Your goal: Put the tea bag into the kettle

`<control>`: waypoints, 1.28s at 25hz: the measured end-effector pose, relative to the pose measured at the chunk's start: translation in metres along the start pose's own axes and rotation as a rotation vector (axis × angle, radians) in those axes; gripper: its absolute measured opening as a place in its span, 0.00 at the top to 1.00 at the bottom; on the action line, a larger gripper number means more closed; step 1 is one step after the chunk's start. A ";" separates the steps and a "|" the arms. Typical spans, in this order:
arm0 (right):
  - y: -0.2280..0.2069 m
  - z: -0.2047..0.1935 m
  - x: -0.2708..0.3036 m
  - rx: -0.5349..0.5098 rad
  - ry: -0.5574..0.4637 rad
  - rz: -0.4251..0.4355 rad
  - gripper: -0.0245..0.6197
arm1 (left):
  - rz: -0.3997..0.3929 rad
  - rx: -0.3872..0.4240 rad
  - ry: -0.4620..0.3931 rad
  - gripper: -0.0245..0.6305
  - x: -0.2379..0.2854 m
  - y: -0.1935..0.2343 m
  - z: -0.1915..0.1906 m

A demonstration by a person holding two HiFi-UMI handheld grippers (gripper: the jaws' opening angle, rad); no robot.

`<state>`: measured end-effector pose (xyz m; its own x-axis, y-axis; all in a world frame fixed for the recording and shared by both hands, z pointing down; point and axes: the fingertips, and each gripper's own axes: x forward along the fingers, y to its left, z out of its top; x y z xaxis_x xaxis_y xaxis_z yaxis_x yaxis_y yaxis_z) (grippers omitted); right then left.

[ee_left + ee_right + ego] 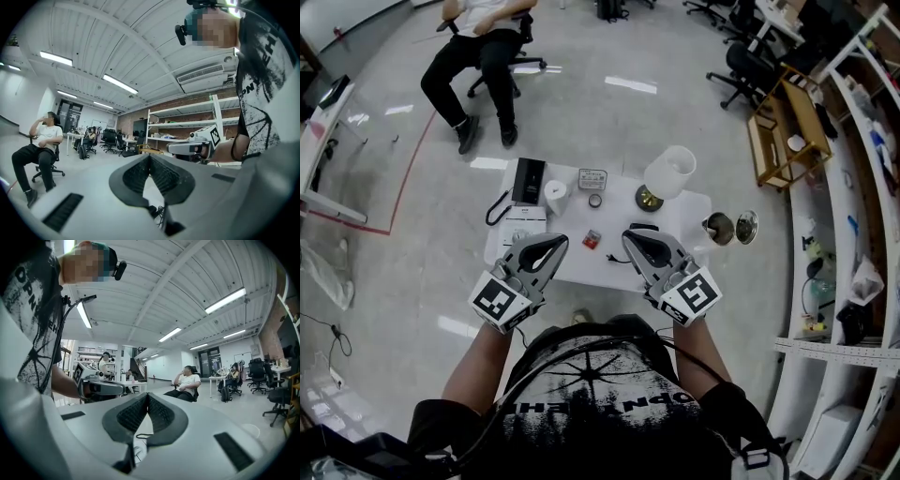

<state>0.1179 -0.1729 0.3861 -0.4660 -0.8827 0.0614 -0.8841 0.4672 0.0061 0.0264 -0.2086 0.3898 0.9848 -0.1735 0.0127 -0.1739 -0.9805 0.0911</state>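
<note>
A small red tea bag packet point(592, 239) lies on the white table point(614, 267), between my two grippers. At the table's far right stands a white kettle-like vessel point(669, 172) on a brass base. A shiny metal pot point(718, 228) and a round lid point(747, 226) sit just past the table's right edge. My left gripper point(551, 244) point(150, 158) is shut and empty, raised over the table's near left. My right gripper point(634, 238) point(147, 397) is shut and empty over the near right. Each gripper view looks level across the room and shows none of the table's objects.
On the far part of the table are a black box point(528, 180), a white cup point(555, 195), a small labelled box point(592, 178) and a ring point(595, 200). A person sits on an office chair point(483, 56) beyond the table. Shelving point(853, 169) runs along the right.
</note>
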 end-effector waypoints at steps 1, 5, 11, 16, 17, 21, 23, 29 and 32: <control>-0.001 0.000 0.003 0.000 0.001 0.002 0.95 | 0.000 0.000 0.000 0.95 0.001 0.002 0.000; -0.004 -0.001 0.010 -0.001 0.026 0.029 0.95 | 0.013 -0.017 -0.005 0.95 0.002 0.005 0.003; -0.014 -0.013 0.031 -0.008 0.082 0.113 0.95 | 0.096 -0.058 0.001 0.95 0.006 0.021 -0.005; -0.028 -0.023 0.053 -0.016 0.110 0.201 0.95 | 0.174 -0.085 0.029 0.95 0.013 0.042 -0.018; -0.031 -0.029 0.057 -0.022 0.124 0.214 0.95 | 0.190 -0.087 0.035 0.95 0.014 0.047 -0.021; -0.042 -0.067 0.073 -0.041 0.205 0.249 0.95 | 0.247 -0.092 0.069 0.95 0.018 0.060 -0.032; -0.048 -0.106 0.082 -0.047 0.301 0.267 0.95 | 0.261 -0.096 0.094 0.95 0.021 0.063 -0.039; -0.065 -0.267 0.110 -0.063 0.660 0.320 0.95 | 0.306 -0.128 0.164 0.95 0.024 0.080 -0.069; -0.068 -0.350 0.114 -0.056 0.830 0.326 0.95 | 0.344 -0.158 0.169 0.95 0.022 0.088 -0.082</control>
<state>0.1367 -0.2876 0.7417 -0.4999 -0.3939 0.7713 -0.6990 0.7094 -0.0908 0.0334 -0.2910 0.4792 0.8584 -0.4578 0.2314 -0.5030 -0.8398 0.2044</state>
